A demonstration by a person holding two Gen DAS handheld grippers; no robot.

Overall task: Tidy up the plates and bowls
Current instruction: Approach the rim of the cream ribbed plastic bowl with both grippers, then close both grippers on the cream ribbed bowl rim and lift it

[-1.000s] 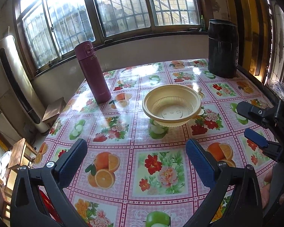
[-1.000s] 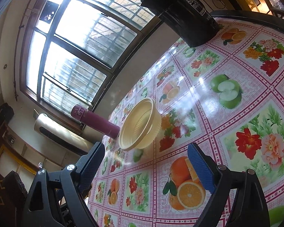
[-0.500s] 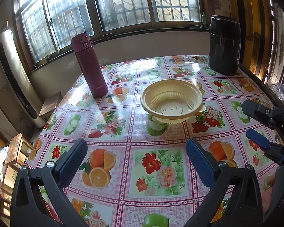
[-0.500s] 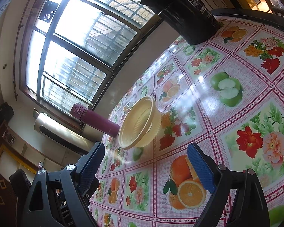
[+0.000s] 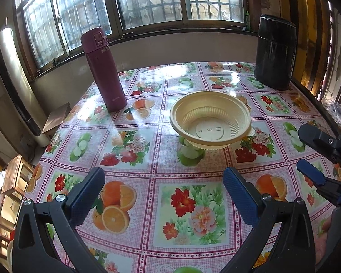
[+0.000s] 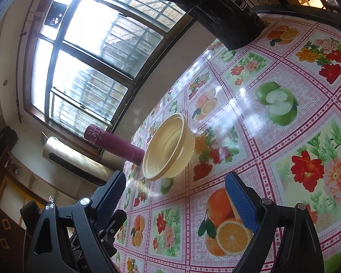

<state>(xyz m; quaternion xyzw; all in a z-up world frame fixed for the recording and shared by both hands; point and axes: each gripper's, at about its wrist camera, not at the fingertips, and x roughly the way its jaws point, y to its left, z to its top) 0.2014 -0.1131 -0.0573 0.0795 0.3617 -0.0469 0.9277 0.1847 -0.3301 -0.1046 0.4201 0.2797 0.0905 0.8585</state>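
On the table (image 5: 156,163), centre: bowls (image 5: 210,119), cream plastic, nested as a short stack (at least two; a second rim and tab show under the top one), resting upright on the fruit-print cloth.

Bowl contents: top bowl empty, only moulded marks on its floor; nothing can be told of the ones beneath.

Why stacked: judged as the sorting largely done, same shapes gathered into one pile in open space where either tool can reach.

Plates: none in either view.

Left gripper (image 5: 163,195): fingers spread wide, holding nothing, low over the near cloth and aimed straight at the stack, clear of it.

Right gripper (image 6: 175,198): also spread wide and empty, rolled to one side (the table appears steeply tilted in its view), near the stack but apart from it.

Flask (image 5: 103,68): maroon, lid shut, upright, left of the stack, contents hidden.

Black canister (image 5: 275,51): far right corner by the window, closed, contents hidden.

Placement of both: well apart from the stack, so no obstacle to an approach from the near side.
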